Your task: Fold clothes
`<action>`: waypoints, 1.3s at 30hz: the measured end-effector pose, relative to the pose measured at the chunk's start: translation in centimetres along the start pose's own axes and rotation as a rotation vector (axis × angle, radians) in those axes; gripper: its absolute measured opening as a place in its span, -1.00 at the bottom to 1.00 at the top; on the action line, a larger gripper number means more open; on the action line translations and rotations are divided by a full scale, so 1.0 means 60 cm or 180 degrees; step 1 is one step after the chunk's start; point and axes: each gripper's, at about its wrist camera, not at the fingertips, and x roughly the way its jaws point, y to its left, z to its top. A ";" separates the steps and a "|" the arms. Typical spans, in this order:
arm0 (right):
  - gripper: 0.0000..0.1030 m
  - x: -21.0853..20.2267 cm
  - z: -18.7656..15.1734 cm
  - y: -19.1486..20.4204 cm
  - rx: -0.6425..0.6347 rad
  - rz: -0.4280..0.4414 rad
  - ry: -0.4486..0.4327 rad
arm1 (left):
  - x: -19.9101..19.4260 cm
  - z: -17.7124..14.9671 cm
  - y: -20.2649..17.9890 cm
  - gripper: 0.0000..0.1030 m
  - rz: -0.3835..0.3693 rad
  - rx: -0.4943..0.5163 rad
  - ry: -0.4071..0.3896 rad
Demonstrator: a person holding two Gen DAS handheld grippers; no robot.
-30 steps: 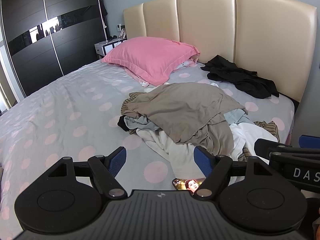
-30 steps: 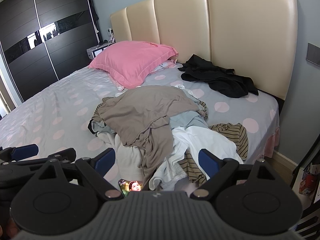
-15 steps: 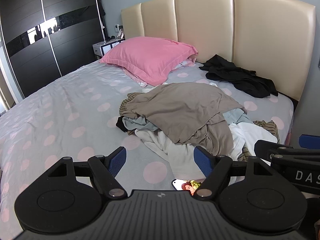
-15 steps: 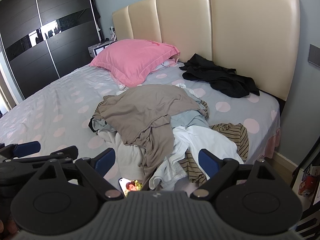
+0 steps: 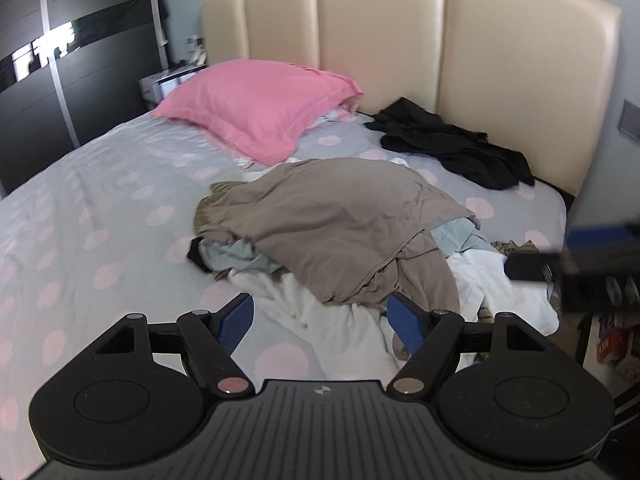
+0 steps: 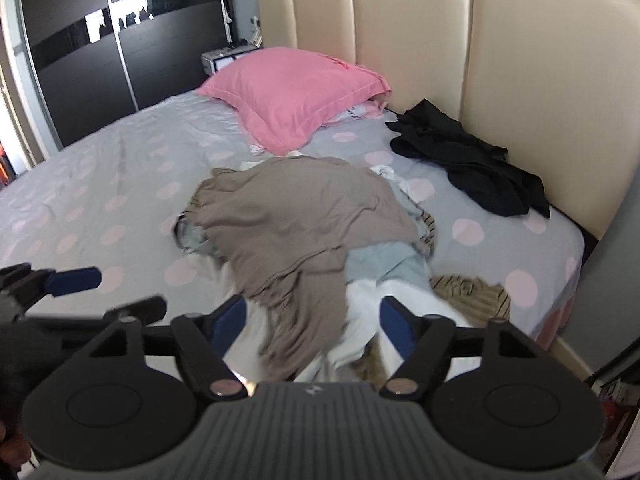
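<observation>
Step in hand: approach; we judge no garment picked yet.
Left gripper [image 5: 322,322]: jaws apart, empty, near the heap's front edge.
Right gripper [image 6: 313,326]: jaws apart, empty, over the heap's near side.
Clothes: taupe shirt [image 5: 340,220] tops the pile [image 6: 384,280] on the dotted bed [image 5: 100,208]; black garment [image 6: 472,160] lies apart by the headboard.
Next move: we should pinch the taupe shirt alone and lift it clear onto bare sheet.
</observation>
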 end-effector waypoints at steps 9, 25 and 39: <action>0.16 0.169 0.055 -0.039 0.0403 0.0051 0.0361 | 0.131 0.010 -0.004 0.22 -0.0228 0.0163 0.0136; -0.91 0.282 0.072 -0.023 0.0305 0.0142 0.0363 | 0.259 0.019 0.016 -0.80 -0.0678 -0.0234 0.0396; -0.97 0.139 0.053 0.114 -0.0189 0.0772 0.0279 | 0.069 0.011 0.090 -1.00 -0.0066 -0.0286 0.0118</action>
